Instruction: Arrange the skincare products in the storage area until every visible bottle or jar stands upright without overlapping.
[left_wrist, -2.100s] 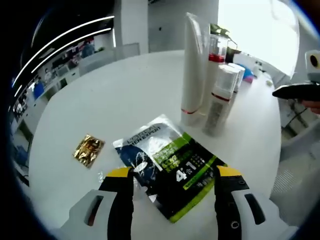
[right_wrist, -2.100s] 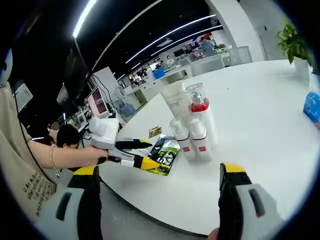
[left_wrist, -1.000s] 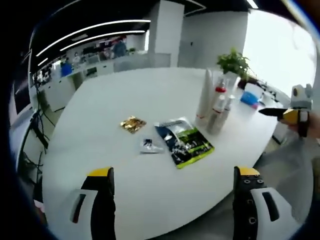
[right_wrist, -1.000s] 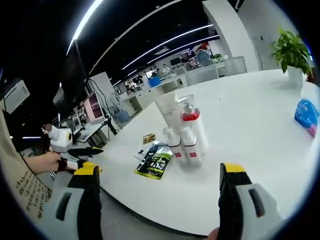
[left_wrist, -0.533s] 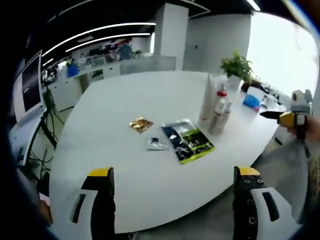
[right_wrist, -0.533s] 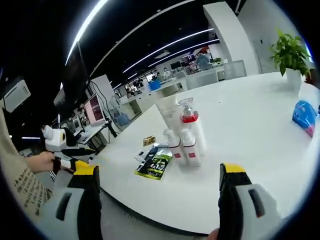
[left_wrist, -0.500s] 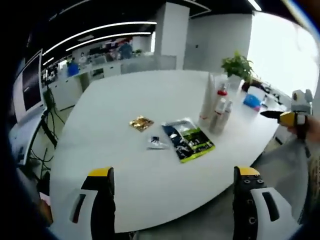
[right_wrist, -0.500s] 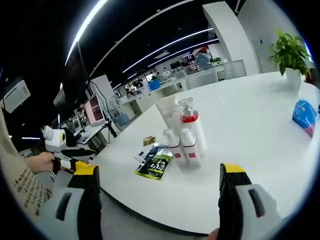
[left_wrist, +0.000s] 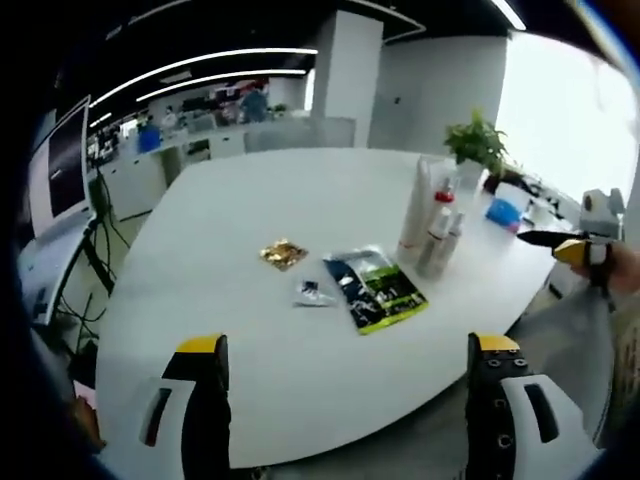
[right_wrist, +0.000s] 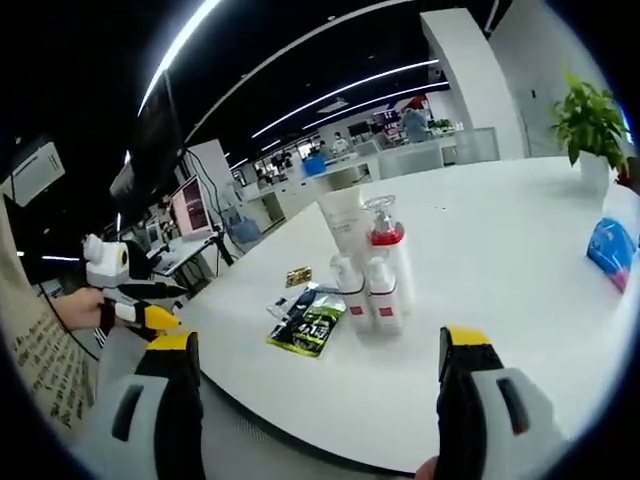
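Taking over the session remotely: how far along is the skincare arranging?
Done: the tall tube, pump bottle and two small bottles stand upright, grouped. In hand: nothing; both the left gripper and right gripper are open, off the table. Left: the green sachet, small sachet and gold packet lie flat.

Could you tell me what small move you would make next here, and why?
Probably none beyond a check: the tall tube, pump bottle and two small bottles stand upright in a tight group, and both the left gripper and right gripper are open, back off the table.
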